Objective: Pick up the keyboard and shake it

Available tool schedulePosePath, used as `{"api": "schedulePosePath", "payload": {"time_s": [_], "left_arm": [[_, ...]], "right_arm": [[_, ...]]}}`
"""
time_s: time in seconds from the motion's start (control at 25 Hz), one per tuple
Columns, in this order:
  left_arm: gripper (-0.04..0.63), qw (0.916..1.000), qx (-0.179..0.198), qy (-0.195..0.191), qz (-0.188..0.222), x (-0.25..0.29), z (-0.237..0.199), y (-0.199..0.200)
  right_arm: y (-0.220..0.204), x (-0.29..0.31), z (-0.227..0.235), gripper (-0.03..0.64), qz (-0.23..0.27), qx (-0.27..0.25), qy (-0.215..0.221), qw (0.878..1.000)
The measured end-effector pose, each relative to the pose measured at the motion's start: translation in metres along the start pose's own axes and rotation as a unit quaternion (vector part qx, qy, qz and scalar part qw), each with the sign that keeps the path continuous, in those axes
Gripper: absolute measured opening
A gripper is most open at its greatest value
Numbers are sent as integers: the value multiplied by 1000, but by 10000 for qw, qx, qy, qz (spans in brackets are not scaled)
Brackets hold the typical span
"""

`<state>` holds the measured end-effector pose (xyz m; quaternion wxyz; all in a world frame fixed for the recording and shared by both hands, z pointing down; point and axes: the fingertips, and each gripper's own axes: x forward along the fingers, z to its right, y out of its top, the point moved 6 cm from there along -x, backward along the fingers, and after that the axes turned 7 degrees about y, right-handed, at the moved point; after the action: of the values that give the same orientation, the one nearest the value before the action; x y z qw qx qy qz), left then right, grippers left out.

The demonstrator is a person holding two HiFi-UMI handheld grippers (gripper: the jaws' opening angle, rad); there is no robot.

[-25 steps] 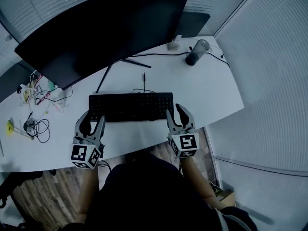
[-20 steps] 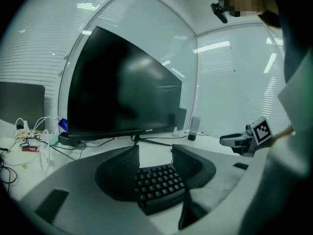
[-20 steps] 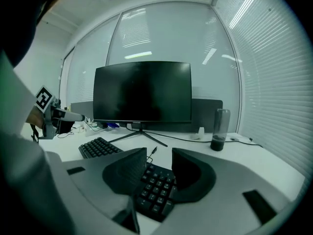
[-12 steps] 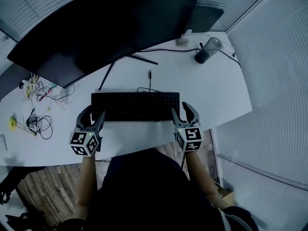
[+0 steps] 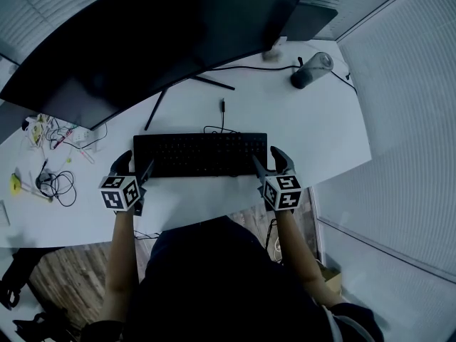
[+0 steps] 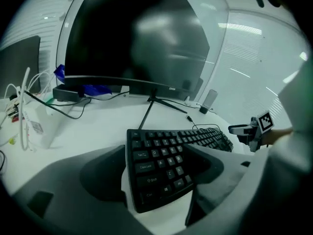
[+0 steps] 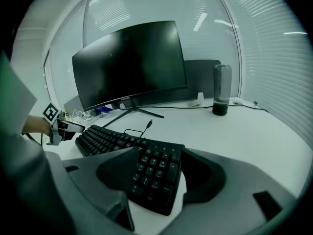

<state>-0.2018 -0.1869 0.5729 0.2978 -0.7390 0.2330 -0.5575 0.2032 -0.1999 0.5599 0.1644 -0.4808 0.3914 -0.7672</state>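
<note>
White worktop [image 5: 313,130], curved edge toward the person. Black curved monitor [image 5: 142,41] stands at the back on a thin-legged stand, screen dark.

Black keyboard [image 5: 201,154] lies flat on the worktop in front of the monitor, long side parallel to the near edge. Its cable runs out from the back edge and ends in a loose plug [image 5: 222,107] on the worktop.

Left gripper [image 5: 135,166] is at the keyboard's left end. Its fingers are opening, spread wide, with the left end of the keyboard between them. In the left gripper view a strip of white worktop shows between the outer finger and the keyboard edge: no grip.

Right gripper [image 5: 269,161] is at the right end, its fingers likewise opening and wide, with the keyboard's right end between them and not clamped.

Dark tumbler [image 5: 311,70] stands upright at the far right corner, well apart from the keyboard. Tangle of thin cables [image 5: 53,184] lies at the far left.
</note>
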Motion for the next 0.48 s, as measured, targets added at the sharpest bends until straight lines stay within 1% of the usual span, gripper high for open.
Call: {"api": "schedulePosePath", "payload": {"time_s": [0.12,0.2,0.28,0.36,0.48], "left_arm": [[367,9995,-20,-70,-319,12,-8,-7],[383,9986,-127,-161,-493,19,-12,-10],[394,9976,-170,-264,-620,25,-12,-12],[397,9968,-128,-311,-721,28,-13,-12],[399,9960,-82,-371,-812,31,-13,-11]], "right_arm": [[-6,9,6,274,-304,172,88,9994],[-9,14,10,283,-479,322,136,9982],[-13,19,14,297,-656,542,199,9962],[-18,23,16,308,-866,760,275,9930],[-24,28,18,311,-1058,897,321,9898]]}}
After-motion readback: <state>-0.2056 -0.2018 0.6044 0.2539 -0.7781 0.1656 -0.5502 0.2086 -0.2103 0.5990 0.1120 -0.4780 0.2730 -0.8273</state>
